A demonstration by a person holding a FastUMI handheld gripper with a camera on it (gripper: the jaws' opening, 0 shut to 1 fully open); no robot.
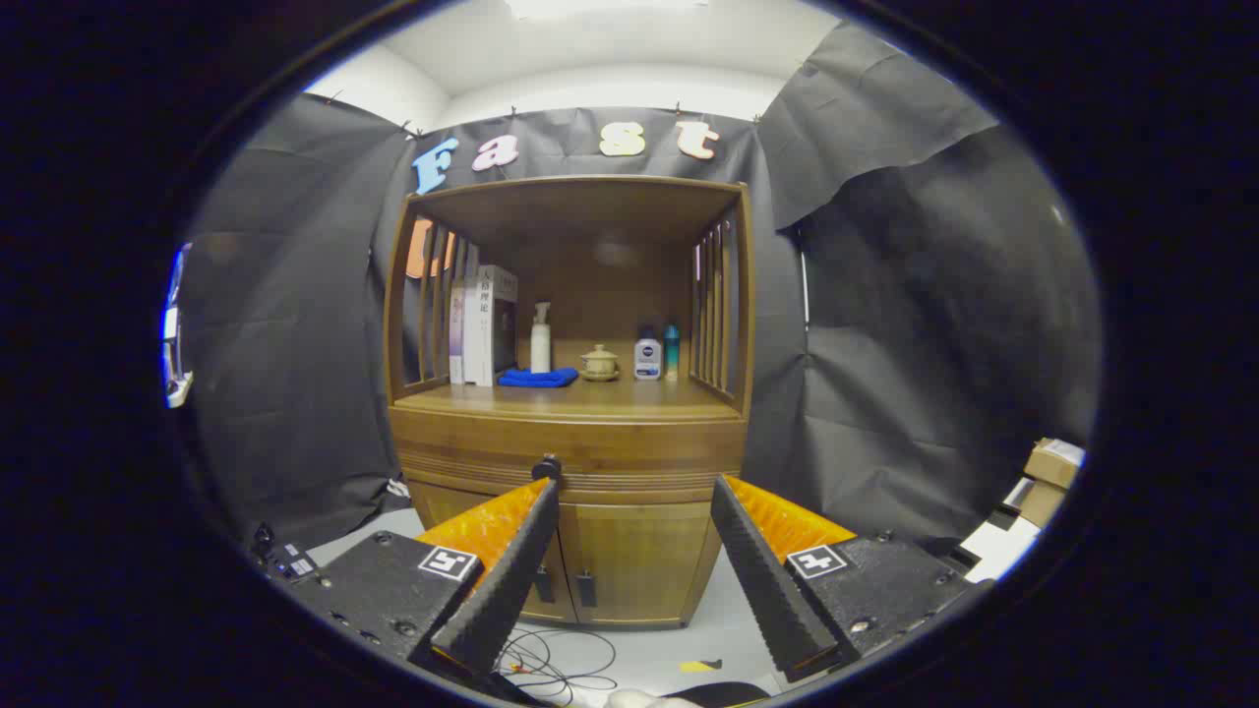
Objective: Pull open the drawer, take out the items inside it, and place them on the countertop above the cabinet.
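Observation:
A wooden cabinet [570,433] stands straight ahead of me, some way off. Its drawer [629,460] sits closed under the countertop [590,398], with a small dark knob [546,467] just above my left fingertip. My gripper [634,487] is open, fingers spread wide with nothing between them, well short of the drawer front. On the countertop stand books [484,324], a white spray bottle [540,339], a blue cloth [538,378], a small lidded pot [599,363], a white bottle [647,356] and a teal bottle [672,351]. What lies inside the drawer is hidden.
Two lower cabinet doors [610,560] with dark handles sit beneath the drawer. Loose cables [556,661] lie on the grey floor in front. Cardboard boxes [1048,472] are stacked to the right. Slatted side panels [716,305] enclose the countertop shelf.

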